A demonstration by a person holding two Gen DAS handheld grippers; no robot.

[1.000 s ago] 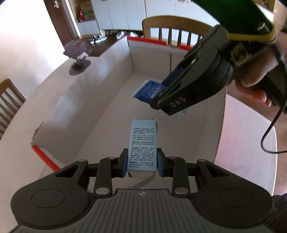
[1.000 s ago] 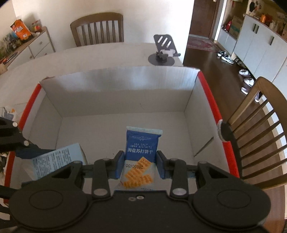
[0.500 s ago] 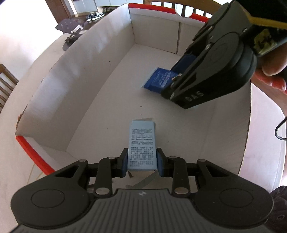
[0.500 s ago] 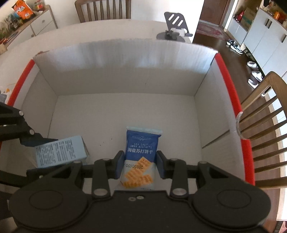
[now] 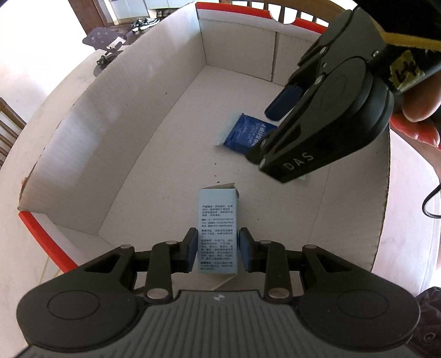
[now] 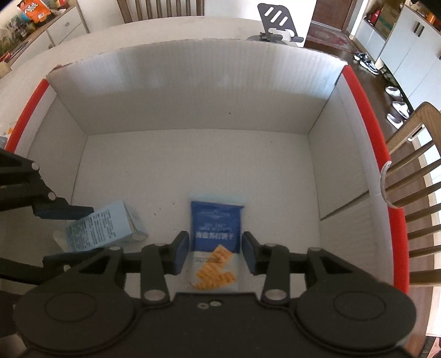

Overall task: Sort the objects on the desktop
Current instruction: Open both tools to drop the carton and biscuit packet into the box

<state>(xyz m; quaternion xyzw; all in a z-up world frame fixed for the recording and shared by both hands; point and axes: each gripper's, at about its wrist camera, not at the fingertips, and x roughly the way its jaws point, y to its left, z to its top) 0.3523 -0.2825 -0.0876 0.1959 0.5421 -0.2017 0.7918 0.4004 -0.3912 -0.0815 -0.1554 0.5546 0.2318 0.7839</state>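
Observation:
A white cardboard box (image 5: 115, 137) with red rims holds both items. My left gripper (image 5: 217, 252) is open, its pads a little apart from a light blue carton (image 5: 217, 234) lying on the box floor. My right gripper (image 6: 215, 254) is open around a blue biscuit packet (image 6: 216, 234) that lies on the box floor (image 6: 193, 170). The packet also shows in the left wrist view (image 5: 245, 135), partly hidden by the right gripper. The carton also shows in the right wrist view (image 6: 102, 227), beside a left fingertip (image 6: 63, 210).
A black phone stand (image 6: 278, 22) sits on the white table behind the box. Wooden chairs (image 6: 413, 176) stand at the right of the box and at the far side. White cabinets and shoes are on the floor beyond.
Both grippers have lowered into the box and opened. The carton and the biscuit packet have been let go and now lie on the box floor.

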